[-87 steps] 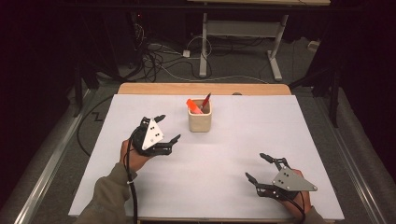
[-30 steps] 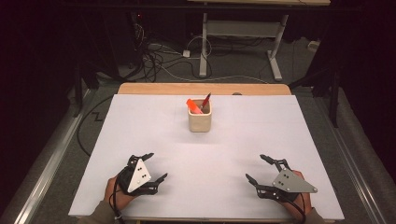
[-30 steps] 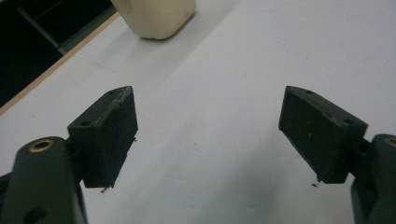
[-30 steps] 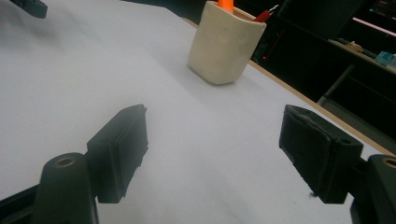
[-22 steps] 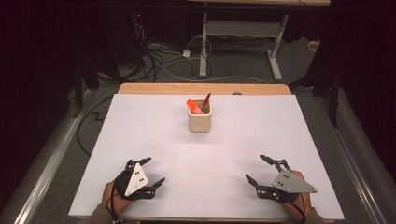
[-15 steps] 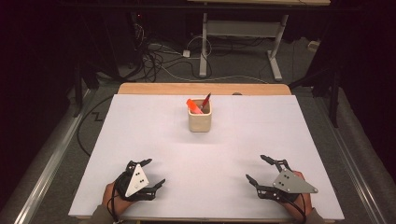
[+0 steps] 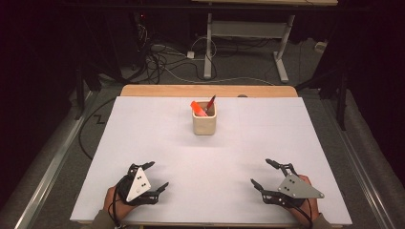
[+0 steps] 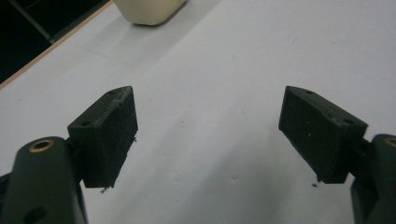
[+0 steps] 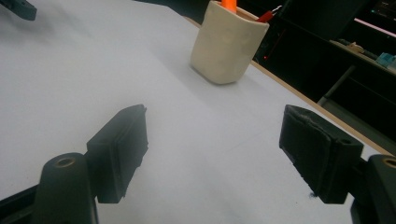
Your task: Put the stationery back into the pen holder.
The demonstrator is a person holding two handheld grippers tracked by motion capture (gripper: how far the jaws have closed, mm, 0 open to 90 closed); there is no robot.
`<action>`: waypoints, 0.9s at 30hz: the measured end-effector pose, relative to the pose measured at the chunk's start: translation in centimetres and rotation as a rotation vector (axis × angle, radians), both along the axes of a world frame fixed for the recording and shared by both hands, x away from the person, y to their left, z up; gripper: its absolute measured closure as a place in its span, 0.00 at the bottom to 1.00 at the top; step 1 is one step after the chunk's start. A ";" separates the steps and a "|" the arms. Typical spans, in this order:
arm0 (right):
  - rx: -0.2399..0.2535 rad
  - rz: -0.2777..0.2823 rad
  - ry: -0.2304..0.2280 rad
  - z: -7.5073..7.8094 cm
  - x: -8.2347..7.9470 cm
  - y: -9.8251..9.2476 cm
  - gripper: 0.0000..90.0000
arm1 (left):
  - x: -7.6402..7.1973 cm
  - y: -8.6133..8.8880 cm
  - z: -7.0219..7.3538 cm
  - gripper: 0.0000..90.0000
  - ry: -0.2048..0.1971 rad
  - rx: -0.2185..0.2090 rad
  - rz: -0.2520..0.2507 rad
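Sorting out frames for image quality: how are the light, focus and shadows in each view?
High view: the white table is evenly lit, the room behind it dark, and the cup casts a faint shadow. Left gripper view: jaws sharp, cup cut off at the top edge. Right gripper view: cup slightly soft, background dark.

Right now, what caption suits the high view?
Two open grippers, left and right, rest near a cup of pens.

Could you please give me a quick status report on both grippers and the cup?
Left gripper and right gripper open, empty, near edge. Cup upright, pens inside. Path clear.
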State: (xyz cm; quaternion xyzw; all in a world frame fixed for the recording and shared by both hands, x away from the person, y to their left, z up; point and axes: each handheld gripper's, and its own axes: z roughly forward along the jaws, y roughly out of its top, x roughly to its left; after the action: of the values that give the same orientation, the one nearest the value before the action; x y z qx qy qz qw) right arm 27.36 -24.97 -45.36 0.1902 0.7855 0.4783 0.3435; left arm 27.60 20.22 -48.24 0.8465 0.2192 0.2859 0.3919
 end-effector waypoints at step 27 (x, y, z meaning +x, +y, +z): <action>0.004 -0.007 0.012 -0.1 0.2 -0.1 0.26 | 0.3 0.0 0.1 0.22 0.011 -0.014 0.006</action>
State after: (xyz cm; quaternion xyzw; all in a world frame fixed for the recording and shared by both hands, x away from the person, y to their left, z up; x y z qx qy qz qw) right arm 27.57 -25.11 -45.49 0.1964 0.7861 0.4775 0.3400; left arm 27.92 20.26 -48.15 0.8448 0.2256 0.2809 0.3957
